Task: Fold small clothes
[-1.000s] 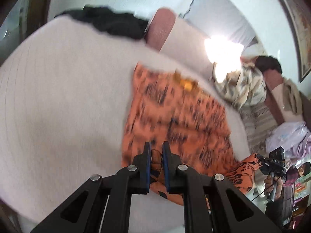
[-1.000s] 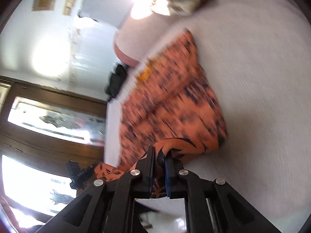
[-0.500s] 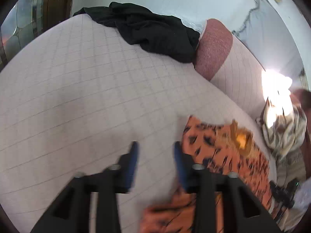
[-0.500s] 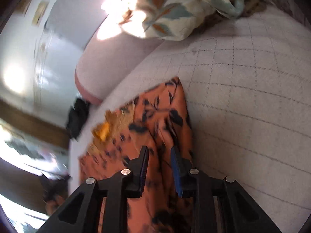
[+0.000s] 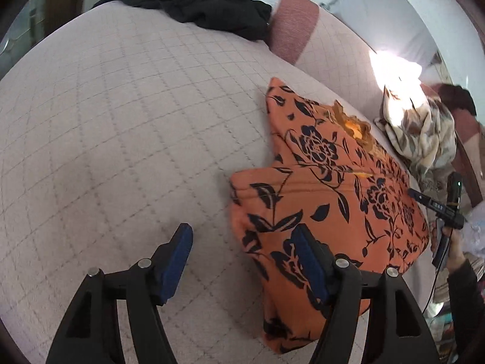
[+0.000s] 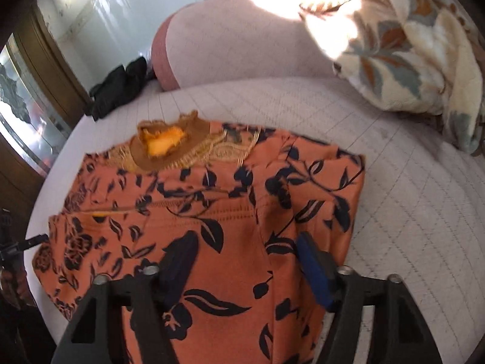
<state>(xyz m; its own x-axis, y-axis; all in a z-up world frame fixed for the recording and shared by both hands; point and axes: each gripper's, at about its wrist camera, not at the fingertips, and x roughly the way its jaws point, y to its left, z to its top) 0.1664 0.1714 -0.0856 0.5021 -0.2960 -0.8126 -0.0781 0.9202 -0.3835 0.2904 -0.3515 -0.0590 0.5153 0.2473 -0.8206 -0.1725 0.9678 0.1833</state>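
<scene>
Orange floral garment (image 6: 212, 212) flat on bed, neckline toward pillows; both tongs (image 5: 242, 261) (image 6: 242, 267) opening, gripping nothing.

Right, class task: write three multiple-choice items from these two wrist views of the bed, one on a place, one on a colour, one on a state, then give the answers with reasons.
1. Where does the crumpled black garment lie?
A. On the far part of the pale quilted bed cover, near the pink bolster
B. On top of the orange cloth
C. Between the jaws

2. What colour is the flower print on the orange floral garment?
A. White
B. Dark navy-black
C. Green

3. How is the left hand-held gripper?
A. Clamped on the black garment
B. Jaws apart, nothing pinched
C. Out of view

Answers:
1 A, it sits at the far edge beside the bolster.
2 B, dark leaves and blooms cover the orange.
3 B, its jaws are opening, with bare cover between the blue pads.
</scene>
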